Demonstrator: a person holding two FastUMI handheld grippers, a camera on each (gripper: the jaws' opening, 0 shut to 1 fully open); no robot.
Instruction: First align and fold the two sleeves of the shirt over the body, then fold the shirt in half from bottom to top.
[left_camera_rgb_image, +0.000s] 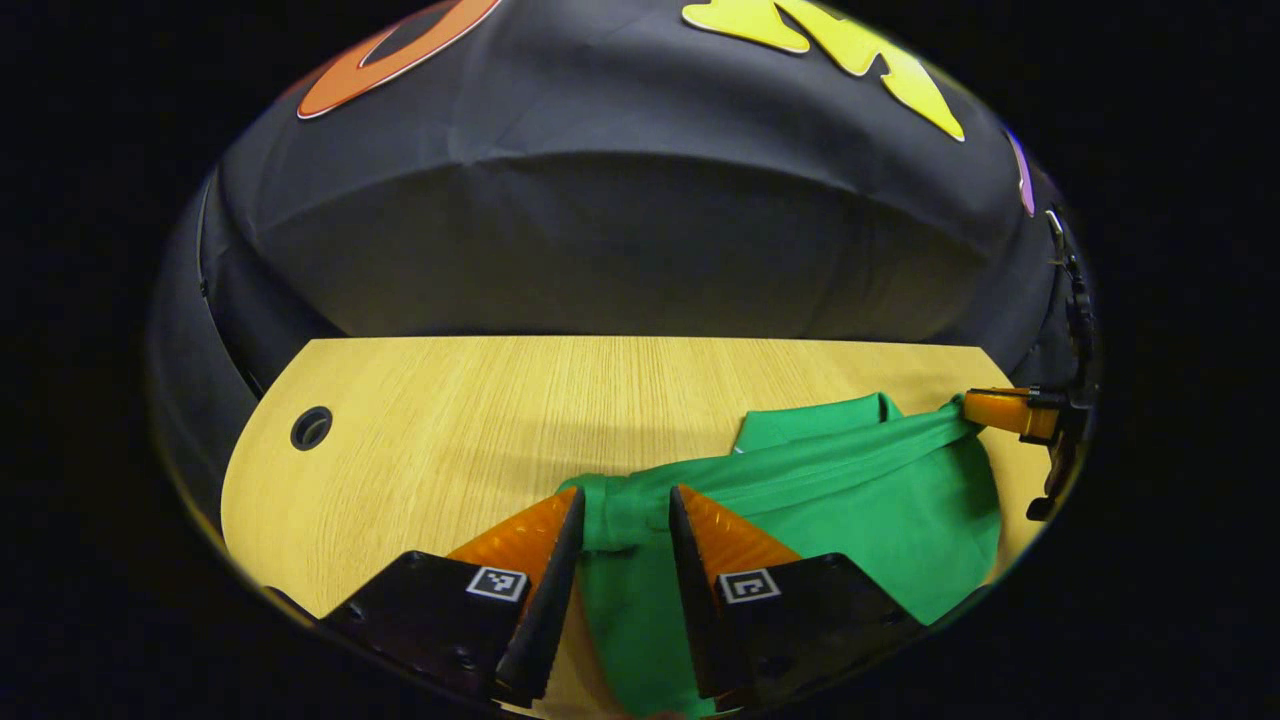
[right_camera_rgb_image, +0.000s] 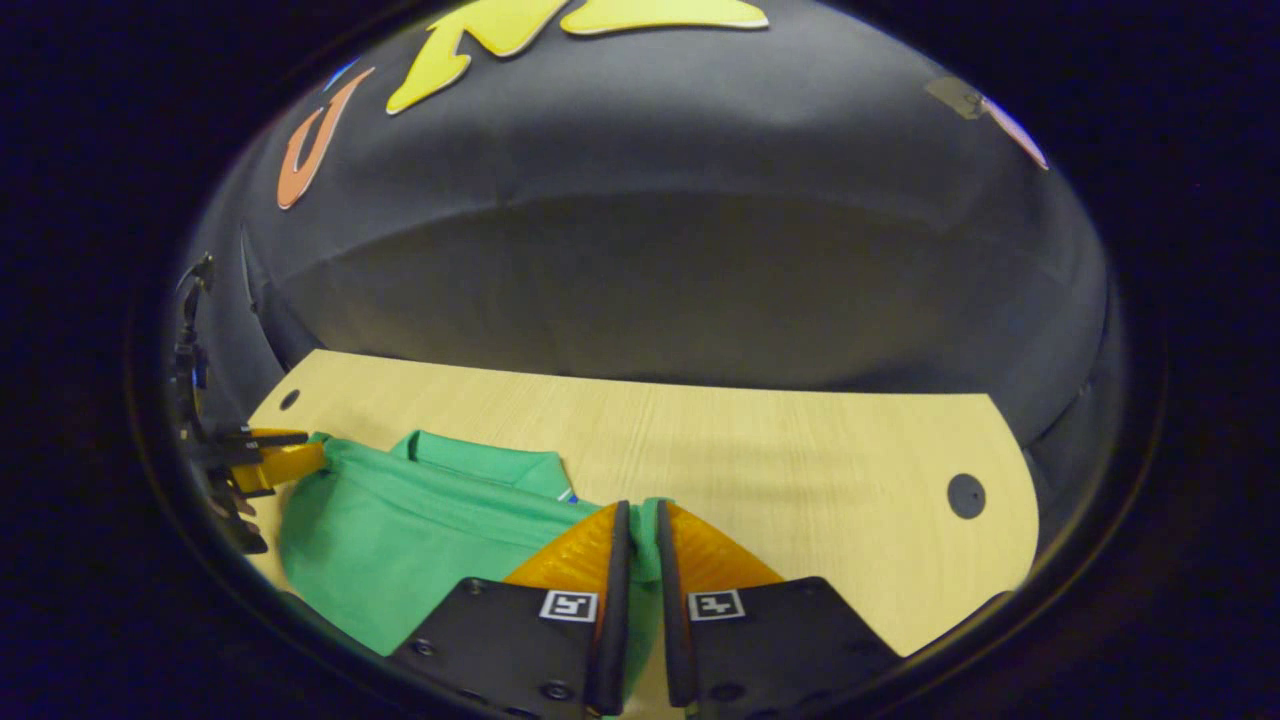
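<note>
Spanning the gap between two tools, a green shirt (left_camera_rgb_image: 850, 500) is held above a pale wood-grain bench (left_camera_rgb_image: 450, 420), its upper edge pulled into a taut band while the rest of the cloth sags toward the bench top.

Left gripper view: the left tool (left_camera_rgb_image: 625, 520) has its two fingers drawn in on a bunched fold of the shirt, the cloth gathered into a thick knot between them and pressed from both sides. From this knot the stretched edge runs up and to the right to the right tool (left_camera_rgb_image: 985, 408), seen farther off at the image margin, where the fabric ends at its fingers. The shirt's collar (left_camera_rgb_image: 815, 420) stands up behind the band. A round hole (left_camera_rgb_image: 311, 428) lies in the bench near its left end, well apart from the shirt.

Right gripper view: the right tool (right_camera_rgb_image: 636, 535) has its fingers nearly together, with a thin strip of green cloth pinched between them. The shirt (right_camera_rgb_image: 400, 540) spreads leftward from here, collar (right_camera_rgb_image: 490, 465) on the far side, to the left tool (right_camera_rgb_image: 290, 460) at the margin, which holds the opposite end. A second round hole (right_camera_rgb_image: 965, 495) lies in the bench (right_camera_rgb_image: 800, 470) near its right end.
</note>
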